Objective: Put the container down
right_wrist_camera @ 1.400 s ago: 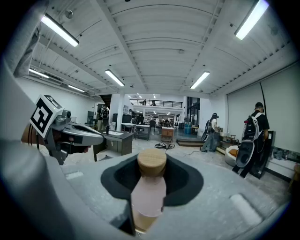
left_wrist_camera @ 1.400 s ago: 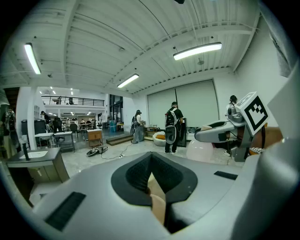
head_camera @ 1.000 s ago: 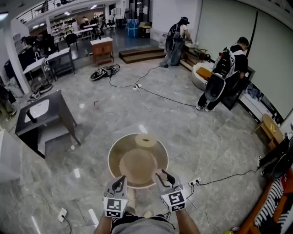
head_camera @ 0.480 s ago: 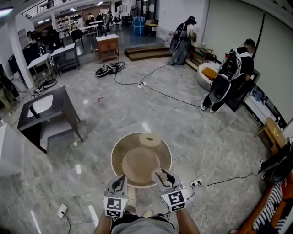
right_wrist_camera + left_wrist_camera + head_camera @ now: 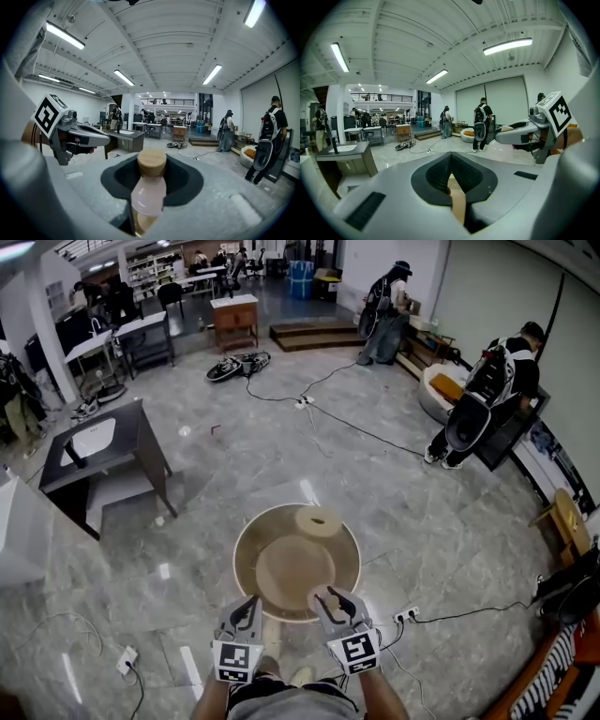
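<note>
Gripping the bottle (image 5: 149, 190) in the right hand-held gripper (image 5: 334, 600), pinching a tan strip (image 5: 457, 204) in the left (image 5: 246, 609), at the worktop's (image 5: 240, 559) near edge.

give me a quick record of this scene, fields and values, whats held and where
held item: round tan container, up off the floor
inside it: flat round disc; smaller ring-shaped disc by the far rim
left gripper: shut on the container's near rim
right gripper: shut at the near rim, a wood-topped pale piece between its jaws
below: grey marble floor with cables
set down yet: no
nearest bystander: person at right, by the wall
</note>
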A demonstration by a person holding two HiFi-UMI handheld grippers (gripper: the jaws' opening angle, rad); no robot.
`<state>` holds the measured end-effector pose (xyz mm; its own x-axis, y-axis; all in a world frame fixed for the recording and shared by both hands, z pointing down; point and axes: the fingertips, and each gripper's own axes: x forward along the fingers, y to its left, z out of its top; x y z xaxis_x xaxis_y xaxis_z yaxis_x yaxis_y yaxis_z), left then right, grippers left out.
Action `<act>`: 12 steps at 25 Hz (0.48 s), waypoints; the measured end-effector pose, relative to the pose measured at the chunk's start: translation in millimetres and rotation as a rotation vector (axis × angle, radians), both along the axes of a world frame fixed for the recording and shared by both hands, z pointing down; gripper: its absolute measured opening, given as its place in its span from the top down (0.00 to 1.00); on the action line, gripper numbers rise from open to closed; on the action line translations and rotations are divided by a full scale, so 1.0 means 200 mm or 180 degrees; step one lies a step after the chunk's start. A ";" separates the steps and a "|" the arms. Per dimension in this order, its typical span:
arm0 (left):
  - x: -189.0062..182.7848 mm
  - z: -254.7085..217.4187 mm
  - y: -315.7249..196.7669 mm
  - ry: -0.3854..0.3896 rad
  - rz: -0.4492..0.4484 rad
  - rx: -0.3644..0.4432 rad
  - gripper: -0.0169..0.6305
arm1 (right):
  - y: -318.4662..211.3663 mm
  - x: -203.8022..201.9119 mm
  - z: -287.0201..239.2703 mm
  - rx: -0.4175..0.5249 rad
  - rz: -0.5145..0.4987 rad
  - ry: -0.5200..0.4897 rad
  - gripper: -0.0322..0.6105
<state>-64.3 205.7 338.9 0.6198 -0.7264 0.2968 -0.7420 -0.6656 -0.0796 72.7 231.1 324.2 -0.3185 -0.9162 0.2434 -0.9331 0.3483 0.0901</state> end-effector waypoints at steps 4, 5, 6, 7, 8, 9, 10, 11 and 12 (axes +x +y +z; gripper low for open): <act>-0.03 0.04 -0.10 -0.0013 -0.0064 -0.0053 0.95 | -0.12 -0.03 0.03 -0.0025 -0.0059 -0.0012 0.76; -0.04 0.05 -0.13 -0.0015 -0.0081 -0.0064 0.95 | -0.15 -0.04 0.04 -0.0022 -0.0065 -0.0017 0.76; -0.05 0.06 -0.17 -0.0016 -0.0099 -0.0073 0.95 | -0.19 -0.04 0.05 -0.0024 -0.0066 -0.0023 0.76; -0.06 0.07 -0.20 -0.0017 -0.0117 -0.0084 0.95 | -0.23 -0.04 0.06 -0.0031 -0.0067 -0.0027 0.76; -0.07 0.08 -0.24 -0.0019 -0.0135 -0.0095 0.95 | -0.27 -0.05 0.07 -0.0046 -0.0072 -0.0024 0.76; -0.07 0.09 -0.27 -0.0019 -0.0153 -0.0107 0.95 | -0.30 -0.05 0.09 -0.0069 -0.0080 -0.0020 0.76; -0.08 0.10 -0.31 -0.0019 -0.0170 -0.0118 0.95 | -0.34 -0.06 0.11 -0.0087 -0.0088 -0.0019 0.76; -0.09 0.11 -0.35 -0.0018 -0.0188 -0.0128 0.95 | -0.39 -0.06 0.12 -0.0094 -0.0098 -0.0021 0.76; -0.10 0.12 -0.39 -0.0017 -0.0206 -0.0136 0.95 | -0.43 -0.07 0.12 -0.0093 -0.0112 -0.0025 0.76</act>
<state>-83.4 128.6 363.4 0.5703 -0.7515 0.3316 -0.7832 -0.6192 -0.0562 59.1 145.2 348.9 -0.3522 -0.8969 0.2673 -0.9209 0.3831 0.0722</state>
